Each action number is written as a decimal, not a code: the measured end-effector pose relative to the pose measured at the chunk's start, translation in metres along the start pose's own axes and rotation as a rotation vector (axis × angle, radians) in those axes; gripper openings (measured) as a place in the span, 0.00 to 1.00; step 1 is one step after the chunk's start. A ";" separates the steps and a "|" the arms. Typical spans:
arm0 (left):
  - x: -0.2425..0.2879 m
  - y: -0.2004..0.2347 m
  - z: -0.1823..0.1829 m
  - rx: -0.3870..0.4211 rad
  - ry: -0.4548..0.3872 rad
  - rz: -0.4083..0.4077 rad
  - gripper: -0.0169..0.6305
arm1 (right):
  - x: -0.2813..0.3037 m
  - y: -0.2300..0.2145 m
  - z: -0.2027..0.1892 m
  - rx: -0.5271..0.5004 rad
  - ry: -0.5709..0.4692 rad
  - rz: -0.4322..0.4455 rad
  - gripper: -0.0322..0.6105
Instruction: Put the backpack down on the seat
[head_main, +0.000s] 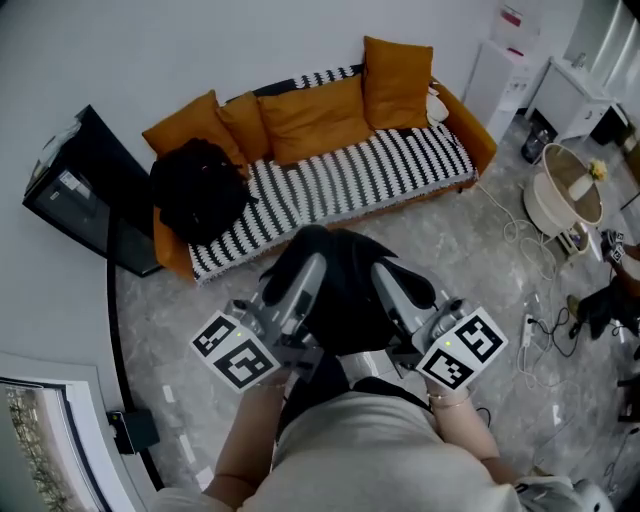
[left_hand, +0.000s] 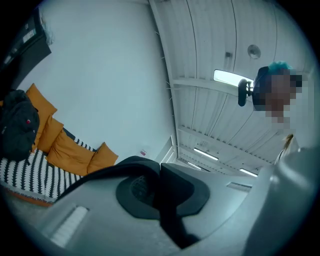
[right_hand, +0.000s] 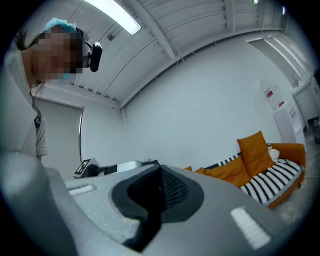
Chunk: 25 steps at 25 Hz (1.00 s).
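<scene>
I hold a black backpack (head_main: 345, 290) up in front of me, over the floor just short of the sofa. My left gripper (head_main: 308, 268) and my right gripper (head_main: 388, 275) are both shut on it, one at each side. In the left gripper view a black strap (left_hand: 170, 220) runs between the closed jaws of the left gripper (left_hand: 159, 172). The right gripper view shows the right gripper (right_hand: 160, 185) closed on black strap fabric (right_hand: 150, 220). The seat is an orange sofa with a black-and-white striped cover (head_main: 380, 170). A second black backpack (head_main: 197, 187) sits on its left end.
Several orange cushions (head_main: 310, 118) line the sofa back. A black flat panel (head_main: 85, 190) leans beside the sofa's left arm. On the right are a white cabinet (head_main: 505, 70), a round white basket (head_main: 565, 195) and loose cables (head_main: 530, 330) on the marble floor.
</scene>
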<state>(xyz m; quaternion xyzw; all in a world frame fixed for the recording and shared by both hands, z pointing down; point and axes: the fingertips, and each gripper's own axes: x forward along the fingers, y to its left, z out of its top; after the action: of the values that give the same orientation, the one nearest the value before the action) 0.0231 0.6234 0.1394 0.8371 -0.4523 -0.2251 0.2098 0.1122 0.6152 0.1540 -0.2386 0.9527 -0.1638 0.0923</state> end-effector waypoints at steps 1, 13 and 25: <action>0.009 0.013 0.007 -0.012 -0.008 -0.003 0.05 | 0.014 -0.007 0.004 -0.007 0.000 0.006 0.05; 0.121 0.151 0.078 -0.072 0.036 -0.031 0.04 | 0.168 -0.103 0.060 -0.058 -0.048 -0.048 0.05; 0.181 0.227 0.105 -0.112 0.085 -0.110 0.04 | 0.240 -0.161 0.055 -0.046 -0.038 -0.143 0.05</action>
<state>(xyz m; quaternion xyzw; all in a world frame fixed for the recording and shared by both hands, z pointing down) -0.0982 0.3398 0.1465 0.8564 -0.3830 -0.2254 0.2628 -0.0138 0.3500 0.1364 -0.3113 0.9348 -0.1433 0.0930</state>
